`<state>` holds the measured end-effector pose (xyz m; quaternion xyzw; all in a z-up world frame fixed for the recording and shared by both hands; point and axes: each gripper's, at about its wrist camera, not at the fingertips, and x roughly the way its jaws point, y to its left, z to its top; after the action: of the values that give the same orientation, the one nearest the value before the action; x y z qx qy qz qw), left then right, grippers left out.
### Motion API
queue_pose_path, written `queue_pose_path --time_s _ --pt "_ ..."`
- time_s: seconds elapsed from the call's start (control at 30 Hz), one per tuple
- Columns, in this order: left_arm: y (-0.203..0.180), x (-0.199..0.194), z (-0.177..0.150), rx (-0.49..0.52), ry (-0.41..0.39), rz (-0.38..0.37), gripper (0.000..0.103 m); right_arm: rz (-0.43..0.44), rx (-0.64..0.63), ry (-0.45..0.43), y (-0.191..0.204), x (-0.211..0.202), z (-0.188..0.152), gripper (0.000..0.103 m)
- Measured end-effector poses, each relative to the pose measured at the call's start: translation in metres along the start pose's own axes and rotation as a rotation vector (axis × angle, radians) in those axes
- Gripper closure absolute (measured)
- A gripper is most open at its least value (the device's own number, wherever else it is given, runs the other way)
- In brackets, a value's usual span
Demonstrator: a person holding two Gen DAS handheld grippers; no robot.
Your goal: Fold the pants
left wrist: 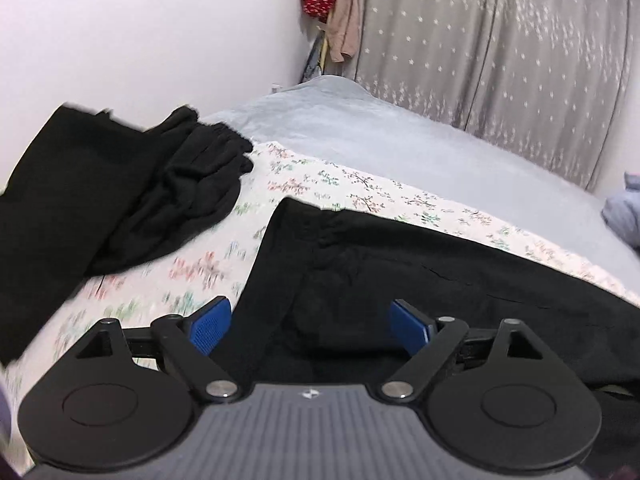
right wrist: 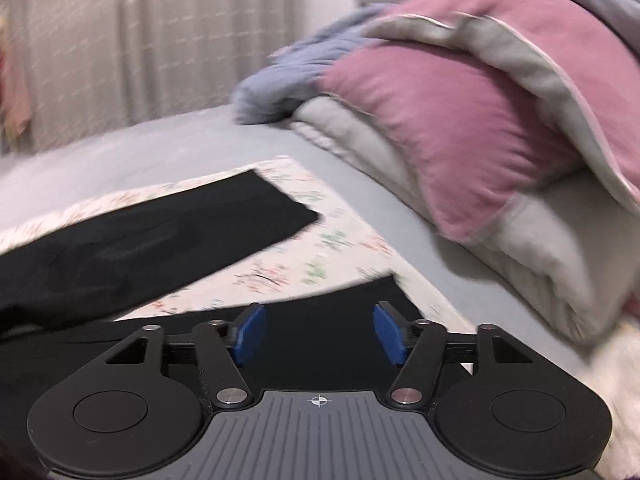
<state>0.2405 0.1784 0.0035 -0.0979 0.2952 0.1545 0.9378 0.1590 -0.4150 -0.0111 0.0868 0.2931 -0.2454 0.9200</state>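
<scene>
In the right wrist view motion blur smears the curtain (right wrist: 120,40) at eleven o'clock and the pink and grey bedding (right wrist: 460,120) at two o'clock, so their patterns cannot be read. The pants (right wrist: 160,236) run off the left edge, their waist unseen. In the left wrist view the black pile (left wrist: 100,200) at nine o'clock is cut by the edge, its garments impossible to separate.

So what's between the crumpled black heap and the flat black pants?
Left wrist view: only bare floral sheet separates the black heap from the flat pants; they lie apart.
</scene>
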Motion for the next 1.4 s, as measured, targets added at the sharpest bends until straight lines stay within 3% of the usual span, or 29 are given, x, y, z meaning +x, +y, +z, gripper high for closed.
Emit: queue_pose_path --time_s 0.27,0.47,0.6,0.73,0.87,0.97,1.0,1.03,1.07,1.1,1.23,1.4 --pt "-0.030 0.064 0.035 0.075 0.018 0.052 0.008 0.123 -0.062 0.019 0.048 0.070 0.054 0.030" --pt "-0.054 0.127 0.047 0.048 0.112 0.011 0.007 0.138 -0.096 0.053 0.070 0.148 0.097 0.030" --pt "-0.077 0.150 0.047 0.139 0.098 0.041 0.009 0.103 -0.156 0.070 0.072 0.202 0.121 0.030" --pt "-0.106 0.166 0.039 0.278 0.078 0.039 0.021 0.106 -0.175 0.124 0.071 0.260 0.142 0.030" --pt "-0.123 0.167 0.029 0.340 0.056 -0.014 0.028 0.166 -0.140 0.150 0.069 0.301 0.153 0.030" --pt "-0.125 0.177 0.029 0.339 0.066 -0.067 0.054 0.144 -0.116 0.193 0.067 0.331 0.151 0.029" --pt "-0.128 0.177 0.027 0.349 0.062 -0.089 0.073 0.151 -0.100 0.178 0.066 0.334 0.147 0.034" --pt "-0.133 0.177 0.026 0.374 0.057 -0.091 0.085 0.161 -0.085 0.160 0.066 0.334 0.145 0.068" --pt "-0.141 0.177 0.024 0.408 0.047 -0.074 0.084 0.176 -0.076 0.143 0.068 0.332 0.143 0.091" --pt "-0.146 0.175 0.021 0.437 0.035 -0.061 0.084 0.170 -0.079 0.134 0.072 0.329 0.142 0.100" --pt "-0.139 0.167 0.032 0.421 -0.011 -0.074 0.084 0.130 -0.240 0.036 0.097 0.295 0.142 0.101" --pt "-0.126 0.142 0.064 0.344 -0.113 -0.065 0.084 0.125 -0.196 -0.158 0.081 0.231 0.169 0.101"
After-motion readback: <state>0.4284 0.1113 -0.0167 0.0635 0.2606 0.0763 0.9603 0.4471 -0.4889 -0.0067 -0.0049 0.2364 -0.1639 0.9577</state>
